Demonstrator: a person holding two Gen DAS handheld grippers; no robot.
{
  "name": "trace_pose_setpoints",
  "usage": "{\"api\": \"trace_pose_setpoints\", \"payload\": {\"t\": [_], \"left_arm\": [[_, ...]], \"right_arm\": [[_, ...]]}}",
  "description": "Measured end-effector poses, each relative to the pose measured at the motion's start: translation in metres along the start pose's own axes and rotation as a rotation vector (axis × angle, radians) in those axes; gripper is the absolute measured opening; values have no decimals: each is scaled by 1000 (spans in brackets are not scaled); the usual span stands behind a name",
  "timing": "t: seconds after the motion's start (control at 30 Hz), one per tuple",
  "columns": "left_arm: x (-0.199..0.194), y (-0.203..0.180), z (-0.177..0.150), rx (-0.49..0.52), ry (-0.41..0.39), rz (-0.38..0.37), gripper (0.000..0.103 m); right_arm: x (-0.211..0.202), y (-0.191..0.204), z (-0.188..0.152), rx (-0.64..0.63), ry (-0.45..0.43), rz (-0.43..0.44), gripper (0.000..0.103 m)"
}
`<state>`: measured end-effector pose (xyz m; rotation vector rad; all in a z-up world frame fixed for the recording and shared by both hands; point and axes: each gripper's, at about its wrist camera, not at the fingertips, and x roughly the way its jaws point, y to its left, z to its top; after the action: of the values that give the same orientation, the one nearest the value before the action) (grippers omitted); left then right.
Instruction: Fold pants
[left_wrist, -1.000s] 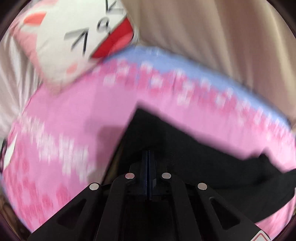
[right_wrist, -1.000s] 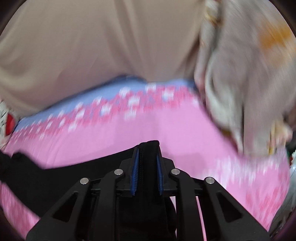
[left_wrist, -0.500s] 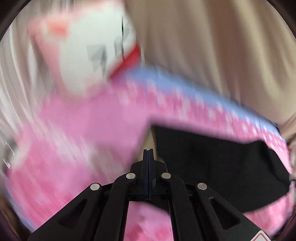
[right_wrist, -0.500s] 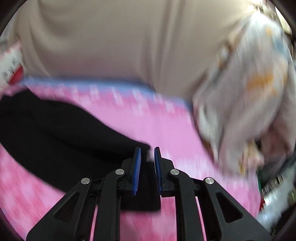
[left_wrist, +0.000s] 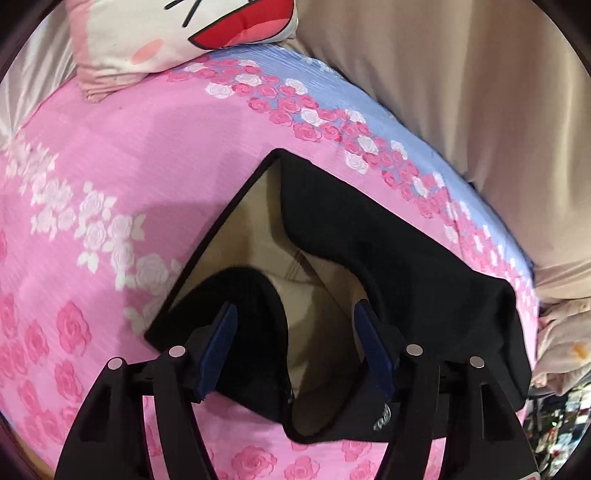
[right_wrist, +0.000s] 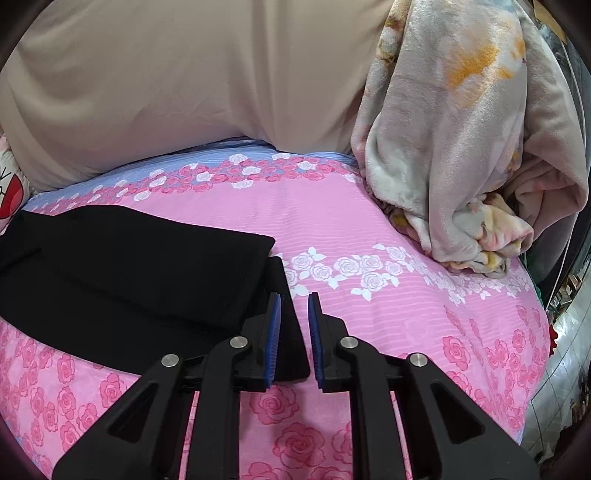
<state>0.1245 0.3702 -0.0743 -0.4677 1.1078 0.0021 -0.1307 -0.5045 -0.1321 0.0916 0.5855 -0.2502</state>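
Observation:
Black pants (left_wrist: 399, 254) lie folded on the pink rose-print bed sheet (left_wrist: 110, 155). In the left wrist view the waistband gapes and shows a beige lining (left_wrist: 314, 306). My left gripper (left_wrist: 295, 325) is open wide just above that waist opening, holding nothing. In the right wrist view the pants (right_wrist: 129, 266) lie at the left, the leg ends stacked. My right gripper (right_wrist: 294, 302) is open by a narrow gap over the leg end's corner, with no cloth between its pads.
A cat-face pillow (left_wrist: 177, 33) lies at the head of the bed. A beige quilt (right_wrist: 184, 81) runs along the far side. A bunched fleece blanket (right_wrist: 461, 147) sits at the right. Floor and clutter (right_wrist: 561, 332) show past the bed's right edge.
Both grippers held the pants shut a second ago. Both have let go and opened, the left one wide. The pants now lie on the bed, folded over.

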Motion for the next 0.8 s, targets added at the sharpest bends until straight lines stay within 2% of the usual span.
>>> {"api": "trace_pose_setpoints", "payload": {"t": [0.13, 0.37, 0.5, 0.57, 0.73, 0.8], "left_arm": [[-5, -9, 13, 42, -7, 41, 64], [-25, -14, 19, 73, -32, -77, 64], [-16, -17, 15, 94, 15, -145, 64], [-8, -14, 14, 94, 40, -109, 64], [8, -11, 26, 77, 71, -121, 64], [20, -13, 34, 92, 120, -111, 64]], "right_arm": [[-4, -4, -1, 44, -18, -4, 15], [-4, -11, -1, 91, -21, -16, 15], [-3, -8, 0, 85, -20, -24, 15], [-4, -7, 0, 91, -23, -20, 16], [-2, -4, 1, 90, -21, -12, 16], [0, -1, 3, 92, -19, -12, 16]]}}
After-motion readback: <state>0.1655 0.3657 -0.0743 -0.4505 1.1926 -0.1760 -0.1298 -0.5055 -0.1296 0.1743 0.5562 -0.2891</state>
